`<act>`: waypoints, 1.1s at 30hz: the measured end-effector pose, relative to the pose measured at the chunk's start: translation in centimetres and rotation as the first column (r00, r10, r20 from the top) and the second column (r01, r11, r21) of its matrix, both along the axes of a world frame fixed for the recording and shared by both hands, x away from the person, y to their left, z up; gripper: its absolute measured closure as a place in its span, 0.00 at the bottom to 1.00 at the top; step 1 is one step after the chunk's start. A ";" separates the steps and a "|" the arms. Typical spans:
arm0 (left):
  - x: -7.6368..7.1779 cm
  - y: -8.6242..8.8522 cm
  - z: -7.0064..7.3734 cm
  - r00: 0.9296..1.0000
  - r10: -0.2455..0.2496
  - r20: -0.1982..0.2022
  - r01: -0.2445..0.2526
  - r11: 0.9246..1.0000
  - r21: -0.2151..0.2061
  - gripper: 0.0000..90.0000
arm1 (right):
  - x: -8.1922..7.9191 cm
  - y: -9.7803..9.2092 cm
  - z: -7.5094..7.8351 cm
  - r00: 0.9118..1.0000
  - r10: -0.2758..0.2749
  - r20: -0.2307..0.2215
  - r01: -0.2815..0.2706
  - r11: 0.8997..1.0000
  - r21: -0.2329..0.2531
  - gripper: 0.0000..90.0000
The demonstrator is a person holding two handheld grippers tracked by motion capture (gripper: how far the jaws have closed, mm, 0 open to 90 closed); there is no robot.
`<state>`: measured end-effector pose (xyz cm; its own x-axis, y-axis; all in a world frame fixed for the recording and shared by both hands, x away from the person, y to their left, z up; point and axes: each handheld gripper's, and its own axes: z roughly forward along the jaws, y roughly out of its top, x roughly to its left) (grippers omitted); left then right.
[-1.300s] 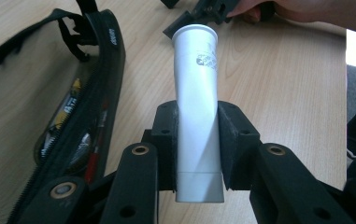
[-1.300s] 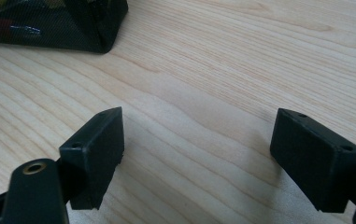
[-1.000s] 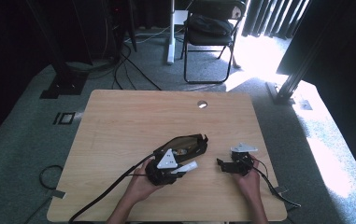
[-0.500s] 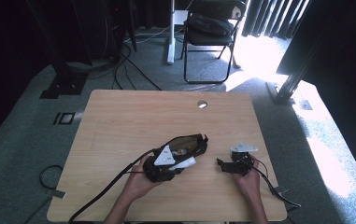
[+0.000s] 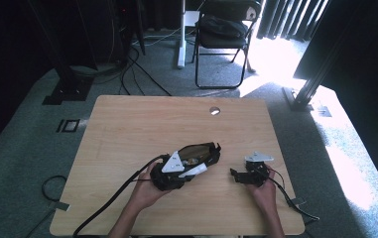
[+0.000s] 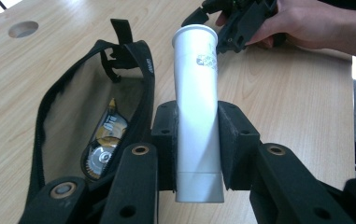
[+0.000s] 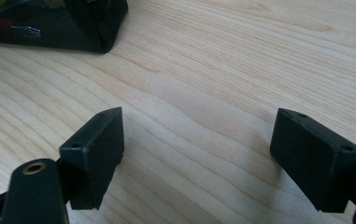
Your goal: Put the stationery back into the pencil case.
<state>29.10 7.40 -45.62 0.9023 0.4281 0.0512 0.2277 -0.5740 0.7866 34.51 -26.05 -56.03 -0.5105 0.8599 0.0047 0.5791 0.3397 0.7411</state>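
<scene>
Two grippers are sitting over the front half of the desk (image 5: 152, 119), and little is changing between them. The left gripper (image 6: 196, 140) is pinching a white tube (image 6: 196, 93) across its lower body, pads pressed on either side, with the tube's flat crimped end towards the hand and its rounded end pointing away. Compared with a second ago, the left hand (image 5: 147, 191) is sitting a touch further left and the tube is lying slightly closer along the front rim of the black pouch (image 5: 209, 151), so the tube appears to be edging towards the opening rather than away from it. It is not yet inside: in the left gripper view it is hanging just beside the pouch's unzipped mouth, above the bare wood. The pouch is lying open a little right of the desk's middle, nearer the front edge, already holding a round metallic item (image 6: 102, 156) and some packaging I cannot identify. The right gripper (image 7: 196, 154) is holding the same spot as before, near the front right corner, its jaws spread wide with nothing between them, low over the wood and apart from the pouch's end. That suggests packing is under way, with the right side waiting to steady the pouch if the tube needs it.
</scene>
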 end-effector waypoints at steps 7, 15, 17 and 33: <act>0.3 0.2 0.1 1.000 0.010 0.006 -0.010 1.000 0.000 0.79 | 0.0 0.0 0.0 1.000 0.000 0.000 0.000 1.000 0.000 0.19; 0.7 0.5 0.2 1.000 0.015 0.011 -0.015 1.000 0.002 0.79 | 0.0 0.0 0.0 1.000 0.000 0.000 0.000 1.000 0.000 0.19; 0.7 0.6 0.3 1.000 0.017 0.012 -0.017 1.000 0.002 0.79 | 0.0 0.0 0.0 1.000 0.000 0.000 0.000 1.000 0.000 0.19; 1.2 0.9 0.5 0.999 0.032 0.020 -0.032 0.999 0.001 0.79 | 0.0 0.0 0.0 1.000 0.000 0.000 0.000 1.000 0.000 0.19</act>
